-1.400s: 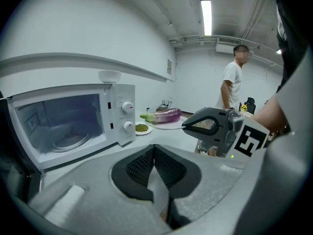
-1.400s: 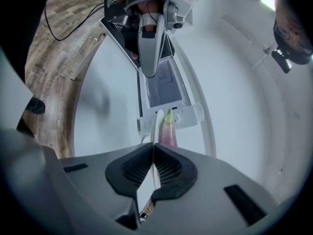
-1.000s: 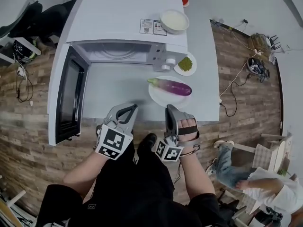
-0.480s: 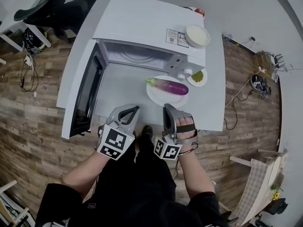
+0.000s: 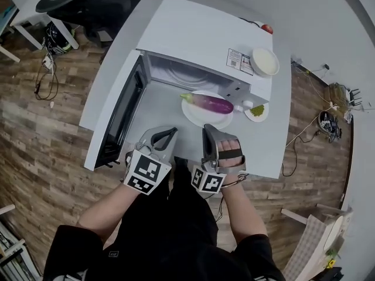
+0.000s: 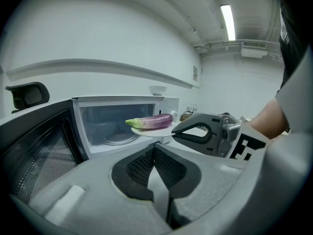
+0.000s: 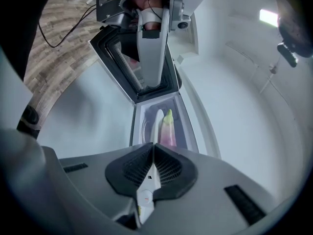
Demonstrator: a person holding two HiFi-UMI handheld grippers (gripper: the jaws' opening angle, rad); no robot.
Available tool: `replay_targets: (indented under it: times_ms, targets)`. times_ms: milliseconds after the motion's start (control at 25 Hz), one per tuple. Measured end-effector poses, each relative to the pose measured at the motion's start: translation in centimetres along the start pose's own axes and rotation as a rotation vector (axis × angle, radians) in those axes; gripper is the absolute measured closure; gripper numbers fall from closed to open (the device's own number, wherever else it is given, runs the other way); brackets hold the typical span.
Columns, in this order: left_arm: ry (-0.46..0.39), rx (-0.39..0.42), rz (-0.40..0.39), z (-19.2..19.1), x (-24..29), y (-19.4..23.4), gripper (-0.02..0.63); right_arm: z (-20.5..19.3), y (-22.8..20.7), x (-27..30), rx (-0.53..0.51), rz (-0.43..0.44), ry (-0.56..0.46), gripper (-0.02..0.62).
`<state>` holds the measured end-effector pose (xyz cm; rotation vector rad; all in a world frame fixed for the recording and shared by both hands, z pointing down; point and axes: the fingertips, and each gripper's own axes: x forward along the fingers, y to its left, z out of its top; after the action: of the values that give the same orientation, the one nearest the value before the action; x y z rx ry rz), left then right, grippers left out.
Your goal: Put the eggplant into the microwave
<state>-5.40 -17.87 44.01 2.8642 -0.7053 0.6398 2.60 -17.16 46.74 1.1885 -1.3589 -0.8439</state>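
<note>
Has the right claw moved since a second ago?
Yes. Shut on the plate, the right claw has carried it and the eggplant leftward, away from the small dish of greens, to the front of the open microwave.

White table (image 5: 280,145) on wood floor (image 5: 47,122) — small dish (image 5: 256,112) of green food on it; black chair (image 5: 88,7) at upper left.

The head view looks steeply down on the tabletop (image 5: 157,110) and open microwave (image 5: 199,37) from above. The left gripper view faces the microwave's mouth from low and near. The right gripper view, rolled sideways, shares it and the eggplant (image 5: 212,103).
</note>
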Motion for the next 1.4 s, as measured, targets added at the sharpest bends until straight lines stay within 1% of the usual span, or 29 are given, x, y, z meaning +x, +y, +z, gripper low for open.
replay_targets:
  times_ms: [440,640,1000,1400]
  targets:
    - [0.033,-0.024,0.069,-1.0,2.2,3.4,0.598,0.9,0.1,6.0,-0.009,0.02,-0.076,0.572]
    - [0.028,-0.031,0.093,-1.5,3.6,4.6,0.598,1.1,0.5,8.7,-0.023,0.019,-0.102,0.572]
    - [0.019,-0.002,0.11,-2.3,5.2,6.3,0.598,0.8,2.6,12.5,-0.043,0.028,-0.101,0.572]
    - [0.031,0.011,0.105,-2.3,5.9,6.6,0.598,0.6,3.9,14.6,-0.021,0.066,-0.087,0.571]
